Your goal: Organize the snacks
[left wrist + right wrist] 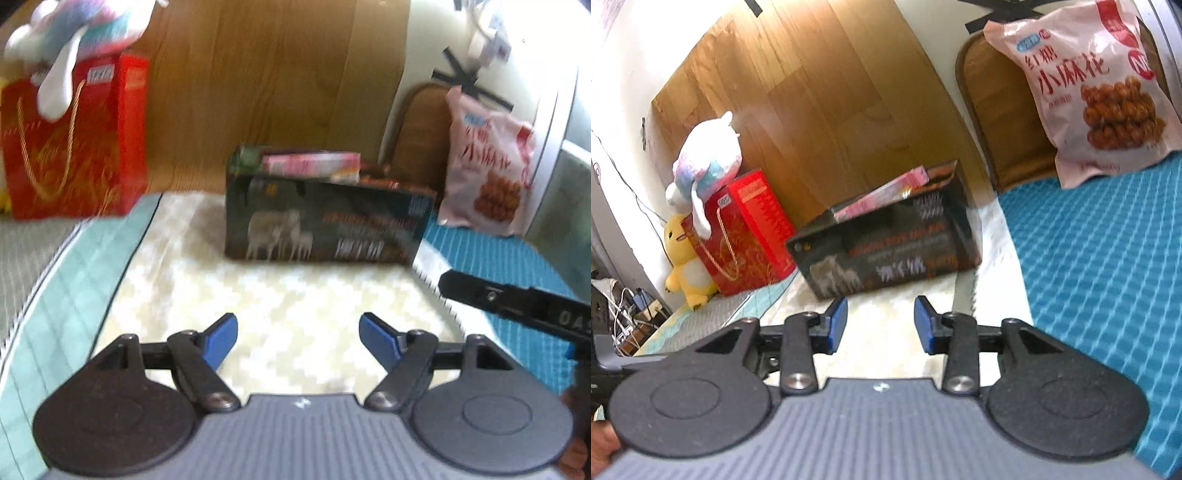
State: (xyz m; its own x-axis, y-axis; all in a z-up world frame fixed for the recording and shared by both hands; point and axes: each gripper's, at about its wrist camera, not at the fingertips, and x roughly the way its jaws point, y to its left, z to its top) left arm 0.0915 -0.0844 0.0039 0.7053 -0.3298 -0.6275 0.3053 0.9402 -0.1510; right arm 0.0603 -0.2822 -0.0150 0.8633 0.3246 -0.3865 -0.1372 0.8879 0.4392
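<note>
The dark box (325, 221) sits at the far middle of the bed (1108, 295), open at the top, with a pink packet (310, 162) and other snacks already tucked inside. One pink snack bag (1089, 92) leans outside it on the far right, against the headboard, well apart from the box, so I judge the job mostly done with that bag left to put away. The left gripper (299, 341) hangs wide apart and empty, above the pale blanket. The right gripper (881, 321) is moderately spread, holding nothing, pointed toward the box.
</note>
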